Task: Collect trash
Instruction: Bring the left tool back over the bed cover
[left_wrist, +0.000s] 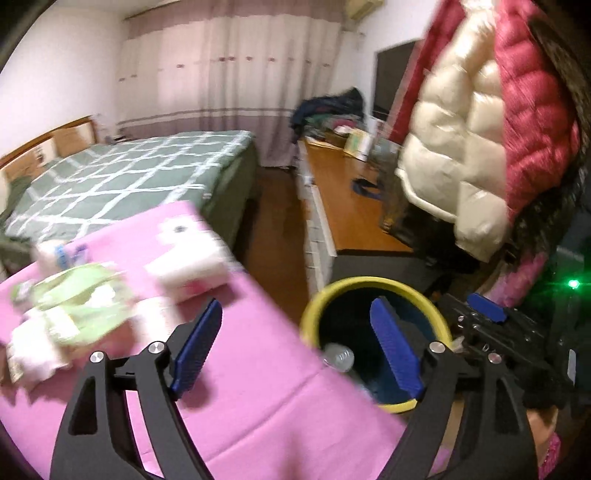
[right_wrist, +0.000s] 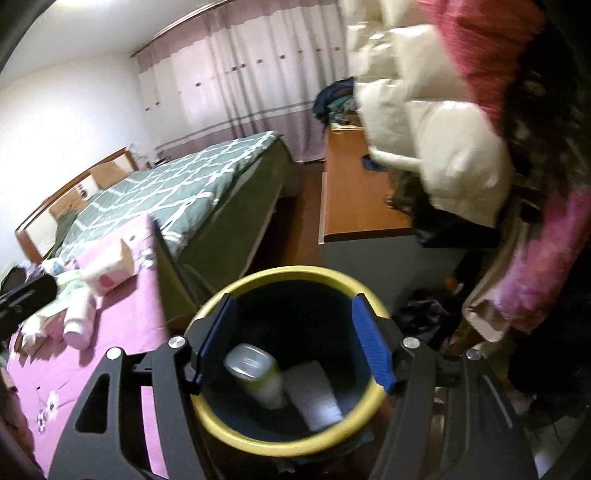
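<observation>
A yellow-rimmed dark bin (right_wrist: 291, 448) stands beside a pink-covered table (left_wrist: 240, 387). In it lie a pale green bottle (right_wrist: 258, 376) and a white folded piece (right_wrist: 314, 395). My right gripper (right_wrist: 293, 339) is open and empty right above the bin's mouth. My left gripper (left_wrist: 295, 347) is open and empty over the table's right edge, with the bin (left_wrist: 314, 314) to its right. On the table's left lie a green and white wrapper (left_wrist: 81, 299), a white tissue pack (left_wrist: 192, 258) and a white bottle (right_wrist: 79, 317).
A bed (left_wrist: 122, 177) with a green checked cover stands behind the table. A long wooden desk (left_wrist: 351, 206) with clutter runs along the right. White and red puffy jackets (left_wrist: 480, 129) hang close on the right. Curtains cover the far wall.
</observation>
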